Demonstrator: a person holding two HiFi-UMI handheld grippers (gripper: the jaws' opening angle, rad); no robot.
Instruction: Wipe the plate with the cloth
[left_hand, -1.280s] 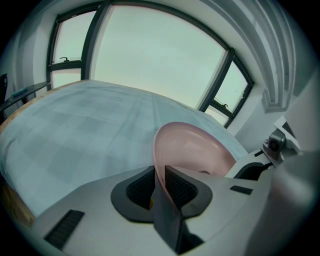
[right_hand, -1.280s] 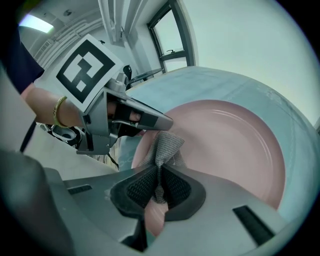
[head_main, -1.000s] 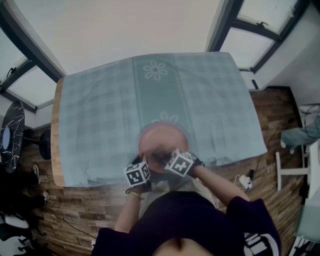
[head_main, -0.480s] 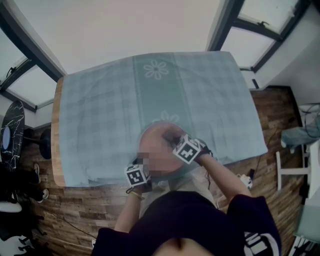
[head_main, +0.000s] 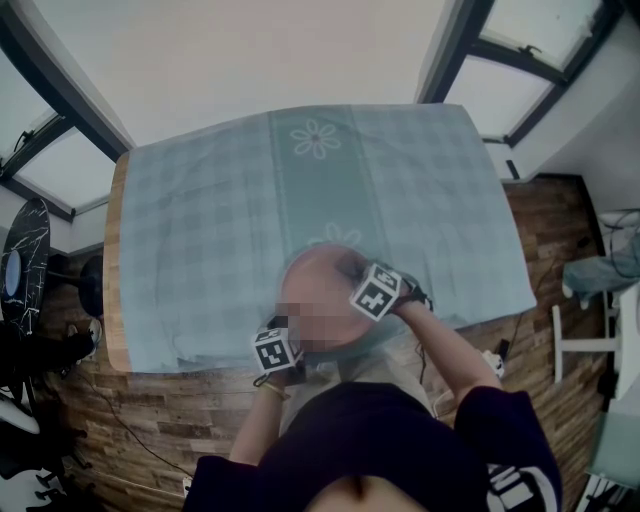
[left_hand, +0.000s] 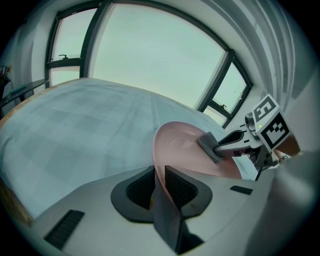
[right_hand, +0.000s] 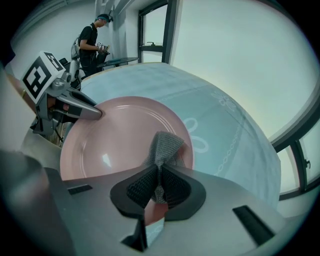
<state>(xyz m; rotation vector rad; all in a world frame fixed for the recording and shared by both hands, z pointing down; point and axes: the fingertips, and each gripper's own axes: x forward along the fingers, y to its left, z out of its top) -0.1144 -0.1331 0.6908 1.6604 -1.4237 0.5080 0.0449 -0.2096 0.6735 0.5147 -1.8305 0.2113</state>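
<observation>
A pink plate (head_main: 318, 283) lies near the front edge of the table; it also shows as the pink plate (right_hand: 125, 135) and the pink plate (left_hand: 185, 147) in the gripper views. My left gripper (left_hand: 159, 187) is shut on the plate's near rim, and its marker cube shows in the head view as the left gripper (head_main: 274, 350). My right gripper (right_hand: 159, 186) is shut on a grey cloth (right_hand: 164, 145), which presses on the plate's right side. Seen from the left gripper view, the cloth (left_hand: 207, 144) rests on the plate under the right gripper (left_hand: 227, 145).
The table wears a pale green checked tablecloth (head_main: 220, 210) with flower prints. A person (right_hand: 92, 42) stands at a far counter beside the windows. Wooden floor (head_main: 150, 420) and cables lie below the table's front edge.
My right gripper has carried the cloth from the plate's near middle across to its right, far side. The left gripper and the plate have stayed put.
</observation>
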